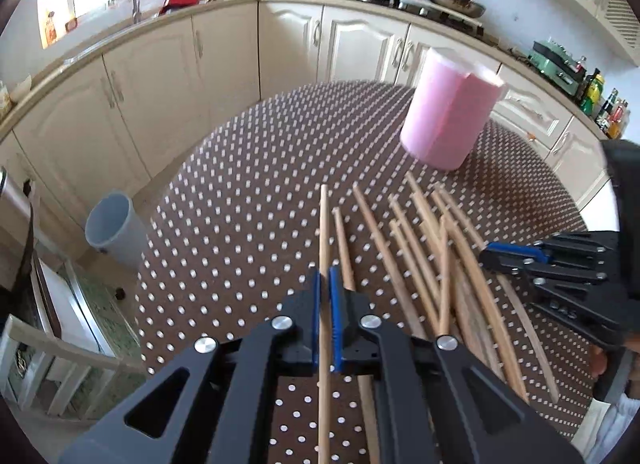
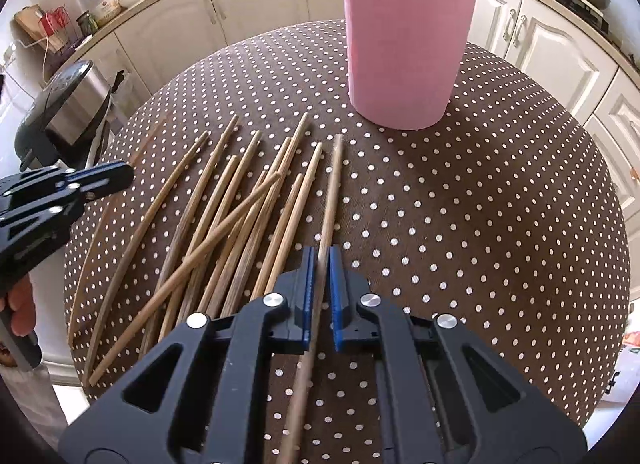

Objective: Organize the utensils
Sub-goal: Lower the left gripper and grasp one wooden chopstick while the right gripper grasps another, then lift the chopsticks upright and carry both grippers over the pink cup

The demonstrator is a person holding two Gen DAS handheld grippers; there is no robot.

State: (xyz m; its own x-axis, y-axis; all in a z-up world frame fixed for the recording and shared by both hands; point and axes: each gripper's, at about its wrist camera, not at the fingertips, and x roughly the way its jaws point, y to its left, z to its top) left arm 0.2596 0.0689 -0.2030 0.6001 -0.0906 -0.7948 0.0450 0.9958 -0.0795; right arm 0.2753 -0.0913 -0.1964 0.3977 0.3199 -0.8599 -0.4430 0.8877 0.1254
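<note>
Left wrist view
Left claw (image 1: 325,284): closed on one chopstick (image 1: 324,232), blue pads pressed to both its sides; the stick runs straight toward 12 o'clock, past the pads.
Loose chopsticks (image 1: 420,256): a scattered, overlapping pile on the worktop, at 2 to 3 o'clock from the left claw.
Pink holder (image 1: 448,112): upright on the worktop, at 1 o'clock, beyond the pile and apart from it.
Right claw (image 1: 516,254): at 3 o'clock, seen side-on, over the pile's far edge.
Worktop (image 1: 240,224): round, brown cloth with white dots.

Right wrist view
Right claw (image 2: 320,276): closed on its own single stick (image 2: 332,192), which points toward 12 o'clock.
Loose chopsticks (image 2: 208,232): fanned across the worktop (image 2: 480,244), from 9 to 11 o'clock.
Pink holder (image 2: 404,48): upright at 12 to 1 o'clock, just beyond the held stick's tip.
Left claw (image 2: 120,174): at 9 o'clock, above the pile's edge.
Hand (image 2: 20,310): gripping a handle at 8 o'clock.
</note>
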